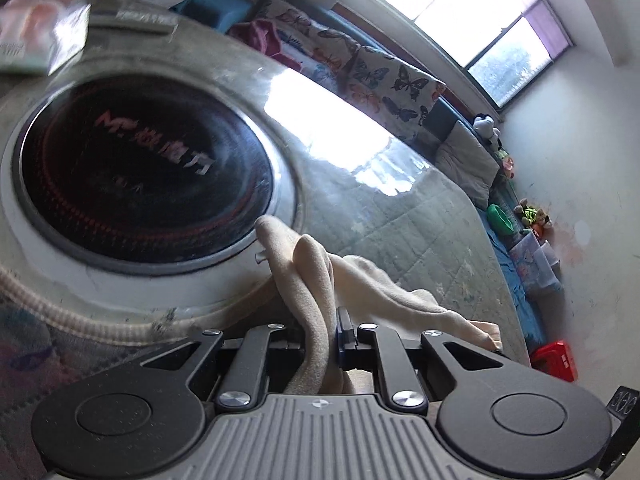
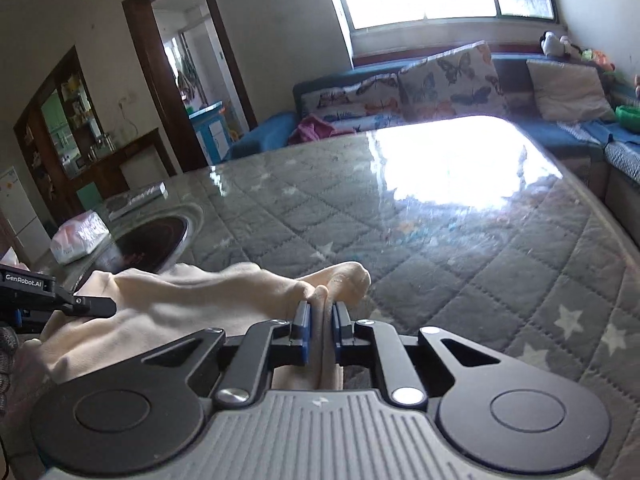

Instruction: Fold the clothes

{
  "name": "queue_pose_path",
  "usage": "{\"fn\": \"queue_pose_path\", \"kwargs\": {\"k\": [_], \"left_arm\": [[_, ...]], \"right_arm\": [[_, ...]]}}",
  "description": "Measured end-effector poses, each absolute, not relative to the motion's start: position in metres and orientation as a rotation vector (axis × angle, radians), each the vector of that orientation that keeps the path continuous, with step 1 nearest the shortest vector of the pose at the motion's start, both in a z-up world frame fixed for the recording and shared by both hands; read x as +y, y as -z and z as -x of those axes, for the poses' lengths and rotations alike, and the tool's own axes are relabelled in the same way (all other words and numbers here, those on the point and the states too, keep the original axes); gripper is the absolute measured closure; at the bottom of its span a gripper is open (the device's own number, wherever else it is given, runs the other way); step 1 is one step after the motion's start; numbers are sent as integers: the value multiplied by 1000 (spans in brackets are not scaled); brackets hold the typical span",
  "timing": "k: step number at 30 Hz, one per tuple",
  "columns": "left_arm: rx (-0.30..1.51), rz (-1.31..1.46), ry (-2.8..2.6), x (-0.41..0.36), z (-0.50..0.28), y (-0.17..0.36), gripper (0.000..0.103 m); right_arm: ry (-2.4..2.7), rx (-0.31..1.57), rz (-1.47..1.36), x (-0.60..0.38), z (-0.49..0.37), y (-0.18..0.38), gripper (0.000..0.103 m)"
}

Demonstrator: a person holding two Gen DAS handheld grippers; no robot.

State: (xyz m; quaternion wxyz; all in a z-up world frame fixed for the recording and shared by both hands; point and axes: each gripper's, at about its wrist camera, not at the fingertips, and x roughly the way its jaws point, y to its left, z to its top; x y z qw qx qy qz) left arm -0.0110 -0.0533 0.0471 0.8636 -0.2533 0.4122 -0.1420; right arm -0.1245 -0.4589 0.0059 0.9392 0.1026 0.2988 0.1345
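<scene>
Both of my grippers are clamped on the same cream garment (image 2: 168, 308). On my right gripper (image 2: 320, 320), the two blue-edged pads are drawn in until only a narrow gap remains, and a thick bunched fold of the cloth fills that gap from front to back. A rounded knob of fabric pokes out just ahead of the fingertips, and the rest of the garment spreads away to the left of the tool, sagging in soft folds toward my left gripper (image 2: 60, 304), whose black body shows at the left edge of that view, touching the cloth.

From the left wrist view, my left gripper (image 1: 322, 336) is closed down the same way. A doubled ridge of the cream garment (image 1: 308, 280) rises between the jaws and stands up ahead of them, then trails off to the right of the tool in a long drooping tail. The cloth covers the left pad entirely, so I only see the right pad pressing on it.

Ahead of both tools lies a glass-topped table (image 2: 440, 240) with a grey quilted cover under the glass. A round black cooktop (image 1: 148, 176) set into it sits ahead and to the left of my left gripper, close beyond the raised fold. Whether the garment touches the glass I cannot tell.
</scene>
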Motion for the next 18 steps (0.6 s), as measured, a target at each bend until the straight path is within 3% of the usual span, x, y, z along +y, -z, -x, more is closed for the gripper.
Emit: {"fn": "queue_pose_path", "kwargs": {"k": [14,18], "left_arm": [[820,417,460,-143,-17,-76,89],[825,397,511,-175,-31,-79,89]], "right_arm": [[-110,485,-143,-515,140,-54,94],[-35,458,-122,-542,139,-69,102]]}}
